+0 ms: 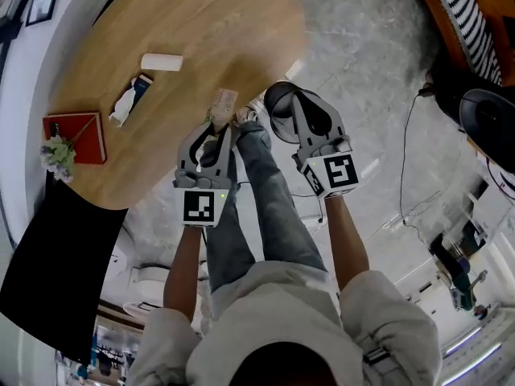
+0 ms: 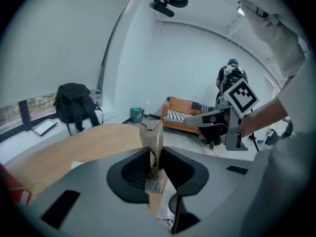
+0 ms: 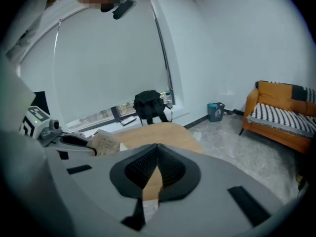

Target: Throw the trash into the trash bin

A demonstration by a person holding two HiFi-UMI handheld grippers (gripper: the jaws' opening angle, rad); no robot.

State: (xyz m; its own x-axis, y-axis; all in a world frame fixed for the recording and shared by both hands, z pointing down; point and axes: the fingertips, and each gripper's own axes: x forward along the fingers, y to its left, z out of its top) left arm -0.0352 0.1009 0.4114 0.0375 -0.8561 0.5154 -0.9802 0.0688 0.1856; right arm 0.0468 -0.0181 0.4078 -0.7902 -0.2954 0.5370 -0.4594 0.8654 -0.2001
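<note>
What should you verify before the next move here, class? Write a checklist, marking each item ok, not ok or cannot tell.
1. Crumpled paper pinched in left gripper: ok.
2. Right gripper shut, empty: ok.
3. Trash bin in sight, by the far wall: ok.
4. Left gripper above bin: not ok.
5. Bin has room: cannot tell.
6. Table cleared: not ok, white roll and wrapper lie there.

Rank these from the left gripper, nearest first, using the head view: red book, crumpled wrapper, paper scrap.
1. Paper scrap, clamped in the left gripper's jaws.
2. Crumpled wrapper, farther left on the table.
3. Red book, at the table's far-left edge.
</note>
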